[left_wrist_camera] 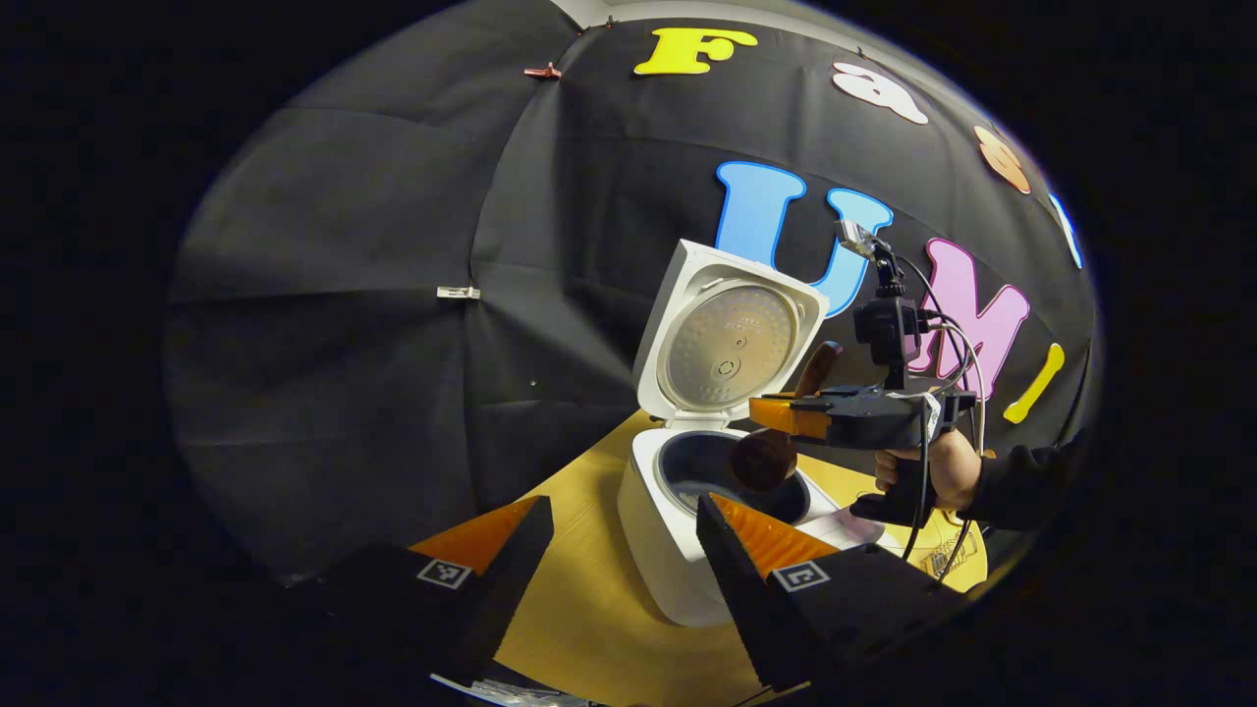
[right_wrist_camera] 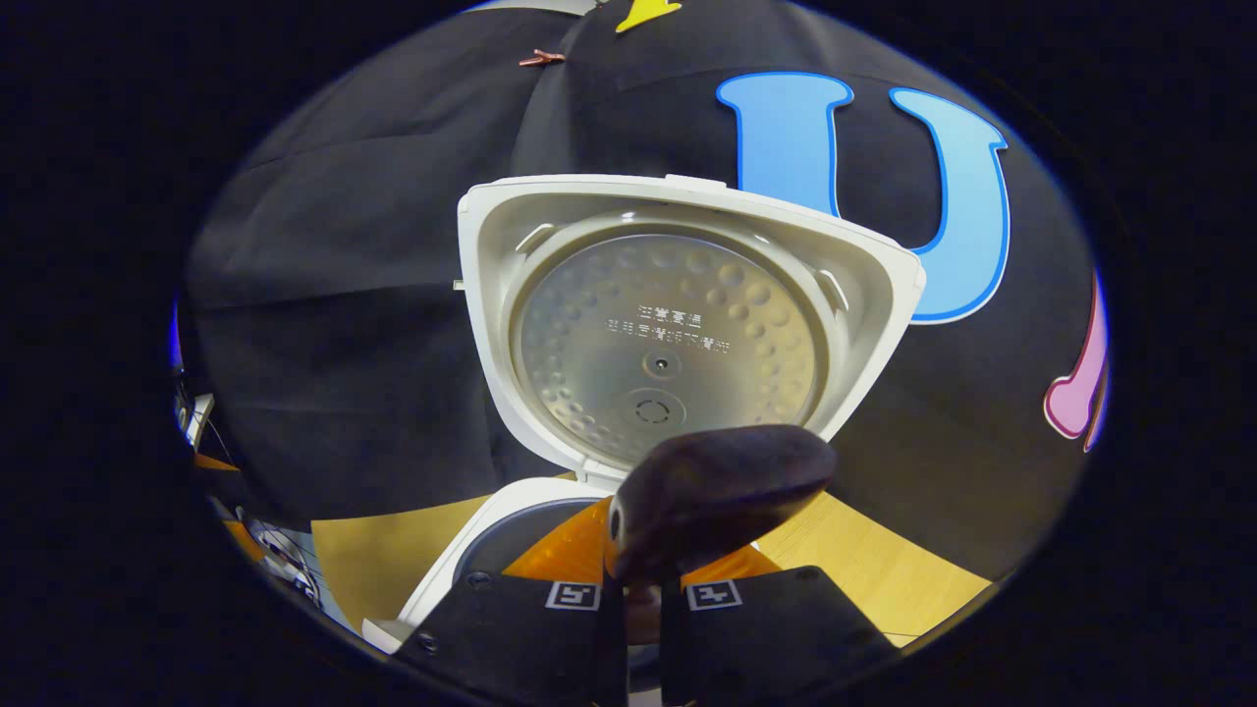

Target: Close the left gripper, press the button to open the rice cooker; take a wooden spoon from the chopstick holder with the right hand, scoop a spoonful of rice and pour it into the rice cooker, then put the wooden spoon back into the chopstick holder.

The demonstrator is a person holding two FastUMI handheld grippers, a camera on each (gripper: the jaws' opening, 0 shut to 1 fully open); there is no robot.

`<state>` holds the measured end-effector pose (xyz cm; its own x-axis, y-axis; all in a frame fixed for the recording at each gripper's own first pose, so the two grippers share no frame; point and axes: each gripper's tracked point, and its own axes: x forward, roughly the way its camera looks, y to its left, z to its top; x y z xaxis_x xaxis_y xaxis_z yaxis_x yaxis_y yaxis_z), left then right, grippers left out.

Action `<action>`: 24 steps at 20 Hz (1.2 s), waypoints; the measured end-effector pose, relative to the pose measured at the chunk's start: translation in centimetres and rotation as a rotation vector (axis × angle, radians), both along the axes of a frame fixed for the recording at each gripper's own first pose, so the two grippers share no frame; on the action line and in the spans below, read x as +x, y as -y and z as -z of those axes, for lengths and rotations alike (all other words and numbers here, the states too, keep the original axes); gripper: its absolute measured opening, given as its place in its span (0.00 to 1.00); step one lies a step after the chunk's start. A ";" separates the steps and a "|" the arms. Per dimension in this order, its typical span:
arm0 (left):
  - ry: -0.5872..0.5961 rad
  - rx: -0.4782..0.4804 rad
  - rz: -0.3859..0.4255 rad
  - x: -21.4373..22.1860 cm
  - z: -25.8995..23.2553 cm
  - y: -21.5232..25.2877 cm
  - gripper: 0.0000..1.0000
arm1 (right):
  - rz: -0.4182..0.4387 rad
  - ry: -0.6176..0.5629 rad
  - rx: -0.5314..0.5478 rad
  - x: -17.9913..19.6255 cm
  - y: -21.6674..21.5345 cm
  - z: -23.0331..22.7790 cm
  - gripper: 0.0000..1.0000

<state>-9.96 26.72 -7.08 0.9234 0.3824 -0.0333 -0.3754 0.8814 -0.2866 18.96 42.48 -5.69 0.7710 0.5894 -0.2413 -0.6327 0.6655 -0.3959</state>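
Note:
The white rice cooker (left_wrist_camera: 668,550) stands on the table with its lid (left_wrist_camera: 727,334) swung upright and the dark inner pot (left_wrist_camera: 697,462) showing. My left gripper (left_wrist_camera: 624,506) is open just in front of the cooker, with nothing between its fingers. A hand holds my right gripper (left_wrist_camera: 773,417) above the pot, shut on the wooden spoon (left_wrist_camera: 762,460), whose bowl hangs over the pot's opening. In the right gripper view, the gripper (right_wrist_camera: 643,589) clamps the spoon (right_wrist_camera: 722,486) in front of the lid (right_wrist_camera: 678,324). Whether rice lies in the spoon is hidden.
The cooker rests on a yellow wooden table (left_wrist_camera: 589,628). The hand (left_wrist_camera: 943,471) and dark sleeve (left_wrist_camera: 1021,486) holding the right gripper are at the cooker's right. A wire rack (left_wrist_camera: 948,560) lies on the table beneath that hand. Black cloth walls the back.

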 end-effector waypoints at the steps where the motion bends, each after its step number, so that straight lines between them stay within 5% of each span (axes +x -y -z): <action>1: 0.001 0.002 0.002 0.0 0.0 0.1 0.95 | 0.010 -0.016 0.012 0.2 0.2 -0.1 0.17; 13: 0.044 0.045 0.065 1.2 -3.9 2.3 0.95 | 0.113 -0.092 0.262 -0.6 6.6 -7.1 0.17; 24: 0.086 0.155 0.311 8.3 -9.0 9.4 0.95 | 0.418 -0.012 0.552 -0.2 26.5 -15.5 0.17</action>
